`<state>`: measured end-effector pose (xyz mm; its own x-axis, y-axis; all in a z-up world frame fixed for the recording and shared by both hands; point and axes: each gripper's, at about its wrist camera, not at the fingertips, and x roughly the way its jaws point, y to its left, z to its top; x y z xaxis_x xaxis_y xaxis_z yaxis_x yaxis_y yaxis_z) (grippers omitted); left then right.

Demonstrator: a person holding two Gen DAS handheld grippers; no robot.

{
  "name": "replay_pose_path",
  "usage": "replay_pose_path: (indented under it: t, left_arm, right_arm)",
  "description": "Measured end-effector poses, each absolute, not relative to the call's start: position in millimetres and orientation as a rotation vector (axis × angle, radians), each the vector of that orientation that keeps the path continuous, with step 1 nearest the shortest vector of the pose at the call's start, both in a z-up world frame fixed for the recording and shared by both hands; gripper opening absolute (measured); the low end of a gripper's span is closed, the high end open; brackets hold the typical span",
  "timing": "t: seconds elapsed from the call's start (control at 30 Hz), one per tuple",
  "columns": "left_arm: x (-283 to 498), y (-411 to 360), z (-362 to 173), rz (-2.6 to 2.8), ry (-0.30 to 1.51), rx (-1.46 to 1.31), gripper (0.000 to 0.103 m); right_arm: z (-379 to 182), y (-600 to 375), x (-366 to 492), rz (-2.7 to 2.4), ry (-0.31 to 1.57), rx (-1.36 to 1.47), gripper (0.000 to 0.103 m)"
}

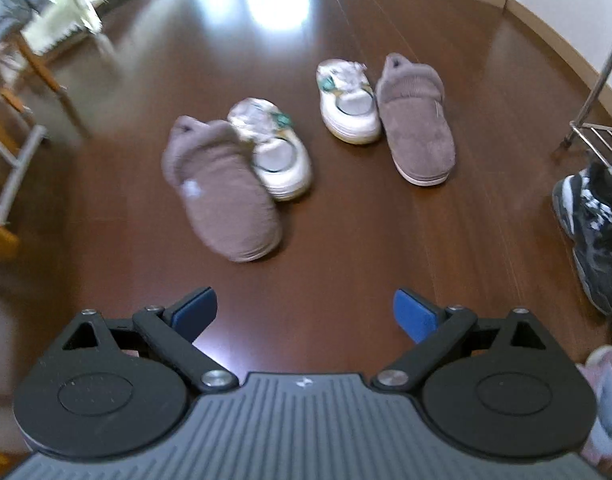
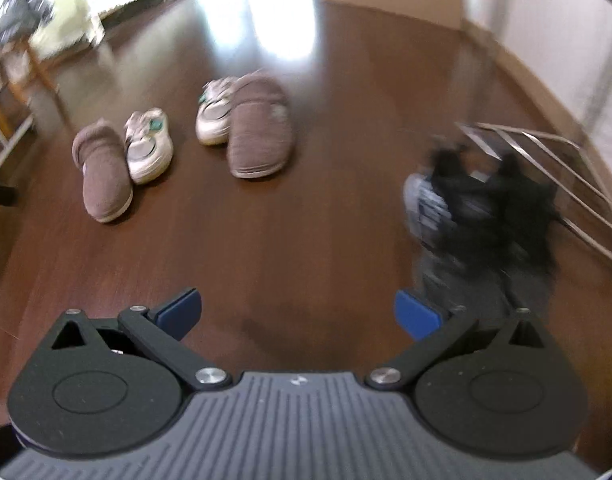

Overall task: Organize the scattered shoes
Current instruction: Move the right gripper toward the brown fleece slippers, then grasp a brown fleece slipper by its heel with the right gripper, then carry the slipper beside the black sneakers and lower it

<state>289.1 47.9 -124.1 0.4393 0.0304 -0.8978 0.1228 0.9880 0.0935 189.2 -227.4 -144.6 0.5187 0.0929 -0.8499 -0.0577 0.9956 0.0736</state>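
Four shoes lie scattered on the dark wooden floor. In the left wrist view a brown slipper (image 1: 222, 192) leans against a white sneaker (image 1: 278, 152); a second white sneaker (image 1: 348, 102) sits beside a second brown slipper (image 1: 416, 120). My left gripper (image 1: 306, 314) hovers open above the floor, short of the nearest slipper. The right wrist view shows the same slippers (image 2: 104, 168) (image 2: 258, 132) and sneakers (image 2: 148, 146) (image 2: 214, 114) farther off. My right gripper (image 2: 298, 314) is open and empty, with blurred black sneakers (image 2: 478, 216) just beyond its right finger.
A metal shoe rack (image 2: 554, 168) stands at the right by the wall, its post (image 1: 602, 68) also visible. A black-and-white sneaker (image 1: 594, 232) and a pink-white shoe (image 1: 606, 392) lie at the right edge. Wooden chair legs (image 1: 46, 76) and furniture crowd the left.
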Motion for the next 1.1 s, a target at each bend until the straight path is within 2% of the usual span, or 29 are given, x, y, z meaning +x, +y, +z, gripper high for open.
replay_pose_path:
  t: [0.17, 0.37, 0.53, 0.6, 0.63, 0.67, 0.73, 0.77, 0.9, 0.93, 0.97, 1.03, 1.1]
  left_arm:
    - [344, 57, -174, -0.055, 1.085, 0.179, 0.097]
    - [393, 74, -205, -0.023, 1.024, 0.148, 0.097]
    - [393, 88, -223, -0.004, 1.048, 0.138, 0.096]
    - [394, 92, -230, 0.001, 1.062, 0.144, 0.096]
    - [391, 94, -232, 0.004, 1.068, 0.145, 0.096]
    - [389, 96, -235, 0.004, 1.074, 0.146, 0.096]
    - [385, 97, -238, -0.003, 1.085, 0.143, 0.096]
    - [381, 97, -240, -0.011, 1.094, 0.139, 0.096]
    - [360, 95, -247, -0.055, 1.136, 0.128, 0.096]
    - [356, 94, -249, -0.066, 1.146, 0.133, 0.096]
    - [350, 92, -250, -0.077, 1.154, 0.140, 0.096]
    - [343, 88, -252, -0.092, 1.166, 0.150, 0.096]
    - [338, 86, -253, -0.103, 1.175, 0.154, 0.096]
  right_arm:
    - [-216, -200, 319, 0.109, 1.077, -0.005, 0.102]
    - [-259, -168, 456, 0.074, 0.996, -0.029, 0.102]
    - [-282, -164, 473, 0.083, 0.998, -0.035, 0.102]
    - [-292, -162, 475, 0.092, 1.000, -0.046, 0.098]
    - [-297, -162, 476, 0.097, 1.001, -0.051, 0.088]
    - [-302, -161, 477, 0.101, 1.002, -0.057, 0.070]
    - [-312, -159, 480, 0.110, 1.004, -0.068, 0.058]
    - [-318, -159, 481, 0.115, 1.005, -0.074, 0.056]
    - [-319, -178, 444, 0.175, 1.052, -0.098, 0.057]
    - [-316, -185, 418, 0.191, 1.074, -0.124, 0.064]
    - [-313, -192, 390, 0.210, 1.098, -0.155, 0.077]
    - [-304, -202, 362, 0.224, 1.123, -0.162, 0.089]
    - [-284, -213, 338, 0.221, 1.100, -0.118, 0.092]
